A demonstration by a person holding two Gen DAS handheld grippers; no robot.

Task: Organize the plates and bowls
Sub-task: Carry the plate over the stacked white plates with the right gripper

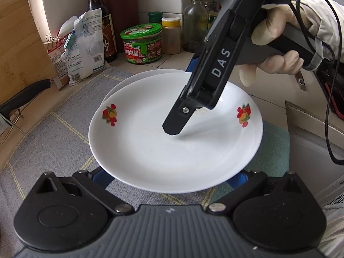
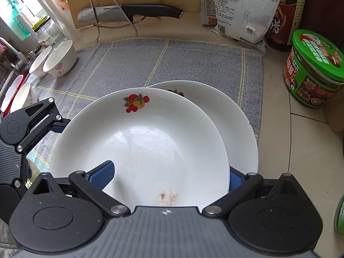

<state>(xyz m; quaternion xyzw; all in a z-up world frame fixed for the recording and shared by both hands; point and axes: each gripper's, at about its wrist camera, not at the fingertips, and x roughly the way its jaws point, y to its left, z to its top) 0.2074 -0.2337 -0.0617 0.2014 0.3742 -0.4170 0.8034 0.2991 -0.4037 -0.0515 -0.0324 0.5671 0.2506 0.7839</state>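
Jaws of right gripper (image 2: 169,177) clamp top plate (image 2: 142,142) rim, angled down.

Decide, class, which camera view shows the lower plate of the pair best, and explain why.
The right wrist view. There the lower plate shows a wide crescent to the right of the top plate, with part of its fruit print peeking out. In the left wrist view only a thin sliver of its far rim appears behind the top plate.

The upper plate (image 2: 139,142) hides most of the lower plate (image 2: 225,116) (and the left fingers' tips).
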